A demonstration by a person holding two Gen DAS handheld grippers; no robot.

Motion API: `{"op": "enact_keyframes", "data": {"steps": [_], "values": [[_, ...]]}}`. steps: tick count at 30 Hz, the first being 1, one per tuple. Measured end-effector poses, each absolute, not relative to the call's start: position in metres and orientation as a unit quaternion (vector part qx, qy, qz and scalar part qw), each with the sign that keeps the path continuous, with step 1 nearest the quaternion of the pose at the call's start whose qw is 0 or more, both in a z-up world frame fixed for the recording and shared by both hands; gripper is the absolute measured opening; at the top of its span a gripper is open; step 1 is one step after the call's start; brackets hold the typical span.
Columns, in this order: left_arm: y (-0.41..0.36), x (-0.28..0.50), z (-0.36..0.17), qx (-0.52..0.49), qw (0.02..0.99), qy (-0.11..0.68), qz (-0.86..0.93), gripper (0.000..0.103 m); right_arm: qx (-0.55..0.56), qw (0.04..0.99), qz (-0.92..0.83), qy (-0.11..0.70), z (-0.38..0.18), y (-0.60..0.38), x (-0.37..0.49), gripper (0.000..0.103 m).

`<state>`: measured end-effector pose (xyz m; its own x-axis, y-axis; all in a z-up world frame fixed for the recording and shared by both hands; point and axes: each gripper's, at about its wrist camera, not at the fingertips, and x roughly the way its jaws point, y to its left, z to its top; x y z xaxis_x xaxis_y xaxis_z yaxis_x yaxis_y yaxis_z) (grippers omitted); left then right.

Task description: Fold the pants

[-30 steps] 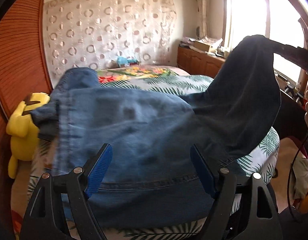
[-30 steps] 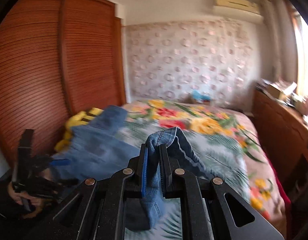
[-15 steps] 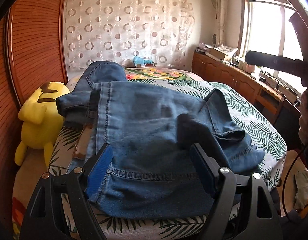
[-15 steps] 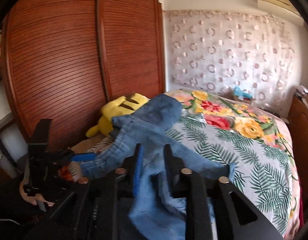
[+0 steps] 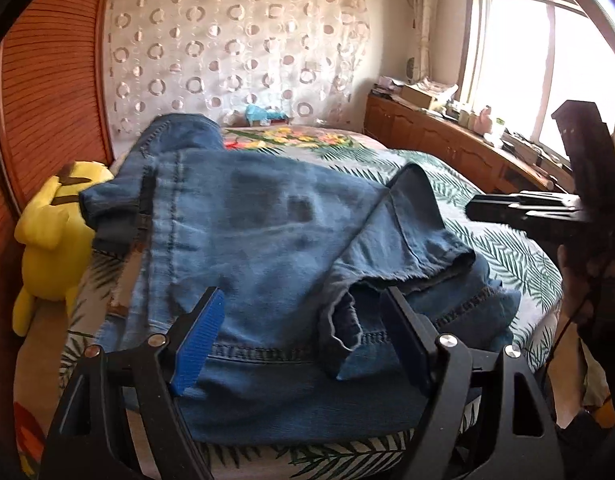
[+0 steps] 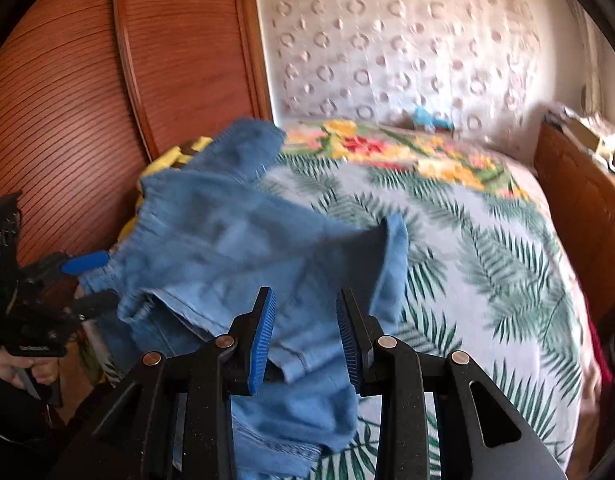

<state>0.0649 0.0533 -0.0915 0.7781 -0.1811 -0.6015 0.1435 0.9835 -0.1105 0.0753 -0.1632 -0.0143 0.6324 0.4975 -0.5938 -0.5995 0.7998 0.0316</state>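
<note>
Blue jeans (image 5: 267,240) lie folded in a loose pile on the near left corner of the bed, with a leg end (image 5: 407,236) flopped on top; they also show in the right wrist view (image 6: 243,248). My left gripper (image 5: 303,340) is open and empty, just above the jeans' near hem. My right gripper (image 6: 303,332) is open and empty above the leg end. It also shows at the right in the left wrist view (image 5: 473,211). The left gripper shows at the left in the right wrist view (image 6: 89,280).
The bed (image 6: 487,240) has a palm-leaf and flower cover. A yellow plush toy (image 5: 51,236) sits at its left side against a wooden slatted wardrobe (image 6: 107,100). A wooden sideboard (image 5: 459,148) with clutter runs under the window on the right.
My right gripper has let go of the jeans leg, which has dropped onto the pile, and has opened and pulled back. The left gripper has stayed open near the hem.
</note>
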Motion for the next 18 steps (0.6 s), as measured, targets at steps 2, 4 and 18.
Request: {"op": "enact_keyframes", "data": {"steps": [2, 4, 18], "values": [[0.052, 0.067, -0.096, -0.035, 0.939, 0.329, -0.097, 0.07, -0.084, 0.897, 0.303, 0.311, -0.018, -0.163, 0.074, 0.033], [0.049, 0.069, -0.1, -0.032, 0.937, 0.334, -0.099, 0.064, -0.08, 0.894, 0.302, 0.32, -0.02, -0.162, 0.07, 0.033], [0.027, 0.078, -0.113, 0.001, 0.924, 0.359, -0.13, 0.023, -0.063, 0.871, 0.295, 0.388, -0.039, -0.138, 0.074, 0.033]]}}
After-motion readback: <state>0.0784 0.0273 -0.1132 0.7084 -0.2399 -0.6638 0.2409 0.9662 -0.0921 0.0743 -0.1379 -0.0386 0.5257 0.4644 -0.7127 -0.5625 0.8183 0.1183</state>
